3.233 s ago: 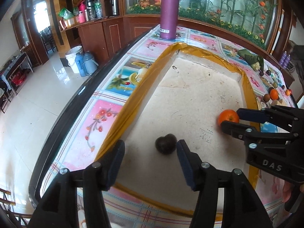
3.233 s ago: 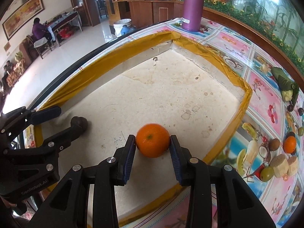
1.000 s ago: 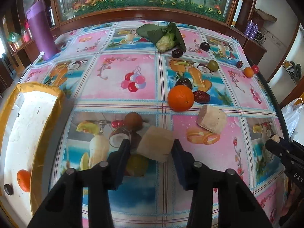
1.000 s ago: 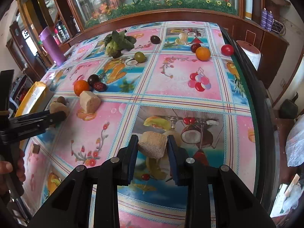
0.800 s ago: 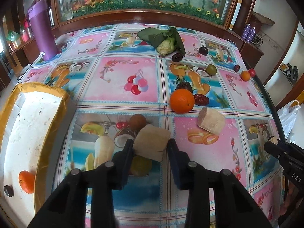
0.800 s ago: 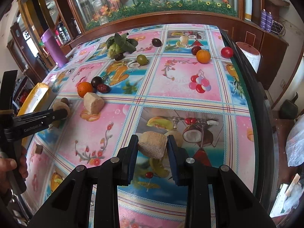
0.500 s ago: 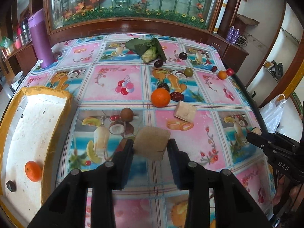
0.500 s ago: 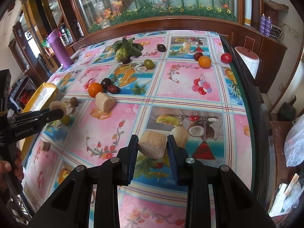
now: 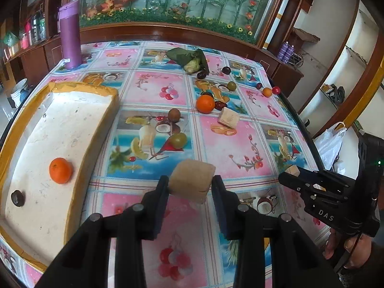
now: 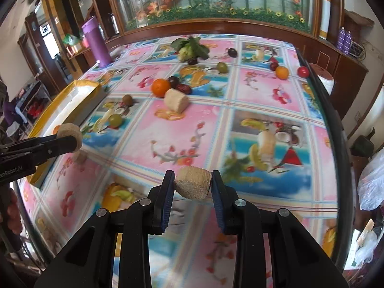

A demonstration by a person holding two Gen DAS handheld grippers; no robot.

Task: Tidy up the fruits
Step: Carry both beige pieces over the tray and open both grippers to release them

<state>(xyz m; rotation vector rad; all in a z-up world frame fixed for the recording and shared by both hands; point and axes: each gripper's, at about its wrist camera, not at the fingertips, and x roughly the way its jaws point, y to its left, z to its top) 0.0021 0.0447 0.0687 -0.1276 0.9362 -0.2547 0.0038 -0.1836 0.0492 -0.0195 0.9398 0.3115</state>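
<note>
Left wrist view: a tan chunk [image 9: 192, 180] is clamped in the left hand-held gripper [image 9: 189, 187], another [image 10: 193, 186] in the right hand-held gripper [image 10: 192, 188], above the worktop [image 9: 240, 148]. Only an orange [image 9: 60, 170] and dark fruit [image 9: 18, 198] are seen in the tray [image 9: 79, 168]; much fruit is left scattered.

We see a tablecloth [image 9: 240, 144] checked in pink and blue squares, printed with fruit, cherries and flowers. At nine o'clock in the left wrist view lies a white tray [image 9: 48, 124] with a mustard-yellow rim, holding a bright orange mandarin [image 9: 60, 170] and a small dark brown fruit [image 9: 18, 198]. A tan, rough-textured block [image 9: 192, 182] sits between black fingers with blue pads [image 9: 217, 192]. Toward twelve o'clock stand a purple flask [image 9: 70, 36], a larger orange [image 9: 205, 103], a green grape [image 9: 178, 140] and green leaves [image 9: 187, 56]. In the right wrist view, a red tomato [image 10: 303, 71] shows at two o'clock.
</note>
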